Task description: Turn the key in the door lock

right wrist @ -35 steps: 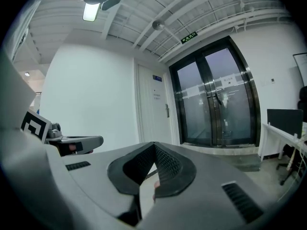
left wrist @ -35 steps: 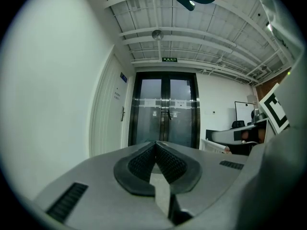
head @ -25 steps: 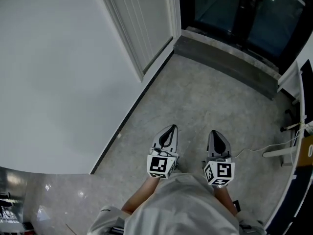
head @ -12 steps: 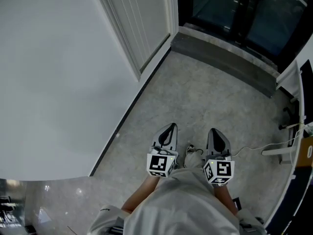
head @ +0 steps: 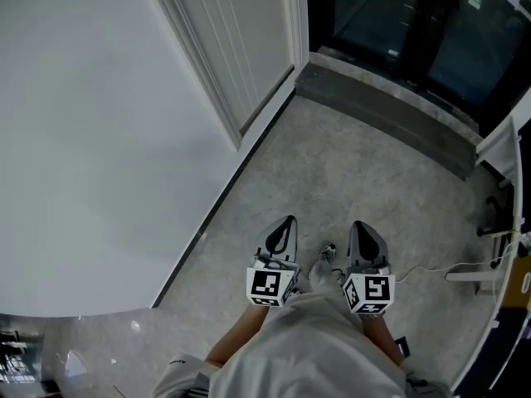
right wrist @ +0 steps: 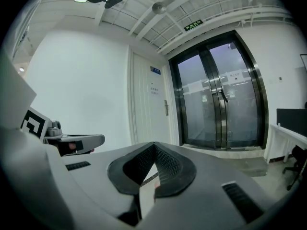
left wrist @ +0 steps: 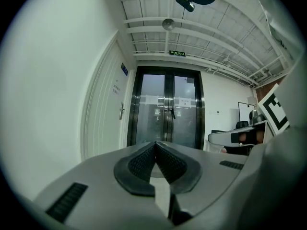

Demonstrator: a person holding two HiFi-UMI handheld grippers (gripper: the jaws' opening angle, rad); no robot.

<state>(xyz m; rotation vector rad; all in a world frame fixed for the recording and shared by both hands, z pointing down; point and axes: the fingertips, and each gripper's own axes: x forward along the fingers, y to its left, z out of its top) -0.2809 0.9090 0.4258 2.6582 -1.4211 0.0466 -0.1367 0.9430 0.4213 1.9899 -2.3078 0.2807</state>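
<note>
Facing two doorways from well back on the grey floor (head: 332,172). Far left is a plain white wall (head: 83,139). Next along is the white door (head: 241,40); its lever handle (left wrist: 122,111) shows small in the left gripper view, well ahead of both claws, and the lock and any key there are too small to make out. Left claw (head: 289,222) is held level in front of the person, pads pressed together at the tip with nothing between them, marker cube (head: 267,286) at its rear. A shoe (head: 325,265) sits on the floor between the two claws. Right claw (head: 358,225) is just beside the left and parallel to it, jaws also pressed together and empty. Ahead and to the right are dark glass double doors (head: 398,23) behind a raised grey step (head: 382,114). A white cable (head: 431,268) trails across the floor at far right.
</note>
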